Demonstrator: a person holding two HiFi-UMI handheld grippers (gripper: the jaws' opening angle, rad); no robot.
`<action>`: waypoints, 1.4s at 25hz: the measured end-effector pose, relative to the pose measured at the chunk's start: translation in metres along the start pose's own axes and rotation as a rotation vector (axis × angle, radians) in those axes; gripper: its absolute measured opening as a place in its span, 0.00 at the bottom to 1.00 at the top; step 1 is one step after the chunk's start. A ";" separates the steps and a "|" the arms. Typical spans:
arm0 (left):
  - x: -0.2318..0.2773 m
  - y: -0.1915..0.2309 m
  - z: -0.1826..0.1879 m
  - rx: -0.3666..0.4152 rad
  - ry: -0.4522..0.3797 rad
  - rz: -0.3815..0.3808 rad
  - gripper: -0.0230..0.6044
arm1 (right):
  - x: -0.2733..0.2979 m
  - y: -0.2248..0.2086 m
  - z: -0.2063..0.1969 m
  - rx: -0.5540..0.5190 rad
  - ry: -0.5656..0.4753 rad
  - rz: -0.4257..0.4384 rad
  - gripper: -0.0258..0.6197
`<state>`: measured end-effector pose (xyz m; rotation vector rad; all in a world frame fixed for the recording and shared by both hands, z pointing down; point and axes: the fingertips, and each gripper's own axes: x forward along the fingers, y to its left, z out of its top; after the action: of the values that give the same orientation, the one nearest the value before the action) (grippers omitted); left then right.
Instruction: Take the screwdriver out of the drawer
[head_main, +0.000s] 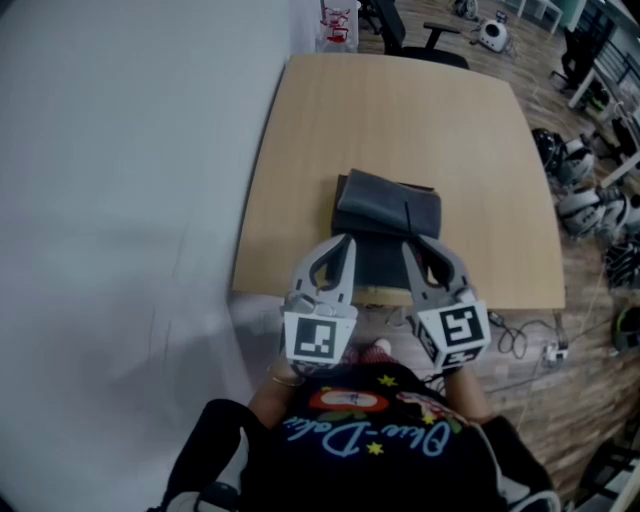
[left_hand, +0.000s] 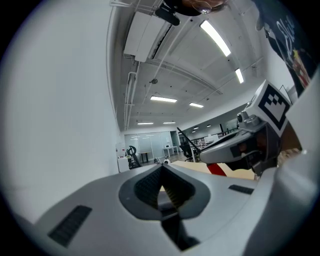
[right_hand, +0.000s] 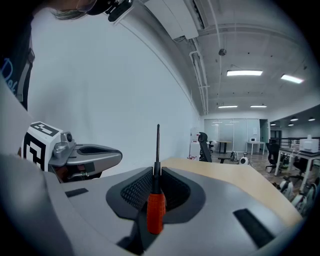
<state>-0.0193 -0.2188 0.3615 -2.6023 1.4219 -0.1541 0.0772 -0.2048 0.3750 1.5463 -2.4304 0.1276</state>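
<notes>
Dark printed shirt (head_main: 370, 440) fills the bottom of the head view, and just past it the two tongs are held side by side over the near edge of the light wooden surface (head_main: 400, 110), their marker cubes facing the camera. Right tongs (head_main: 412, 242) (right_hand: 155, 172) are clamped on the screwdriver (right_hand: 155, 197): its orange handle sits low between the ribbed pads and its thin dark shaft stands straight up past the tips, clear of the surface. Left tongs (head_main: 345, 240) (left_hand: 161, 172) are pressed together with nothing between them. Both sets point forward and upward, so the ceiling lights and the white wall (head_main: 120, 150) show behind them. Beyond their tips a dark grey drawer unit (head_main: 385, 210) rests on the surface; whether its drawer stands open cannot be made out. An office chair (head_main: 410, 35) stands at the surface's far edge.
</notes>
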 end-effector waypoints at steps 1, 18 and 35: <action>0.000 -0.001 0.001 0.002 -0.003 -0.002 0.04 | -0.001 0.000 0.001 0.001 -0.008 0.002 0.12; -0.003 -0.007 0.006 0.012 -0.014 -0.003 0.04 | -0.007 -0.003 0.003 -0.016 -0.031 -0.004 0.12; -0.001 0.001 0.002 0.020 -0.005 0.007 0.04 | -0.002 0.001 0.005 -0.010 0.010 0.000 0.12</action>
<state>-0.0207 -0.2180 0.3598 -2.5804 1.4201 -0.1600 0.0763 -0.2036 0.3693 1.5378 -2.4193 0.1231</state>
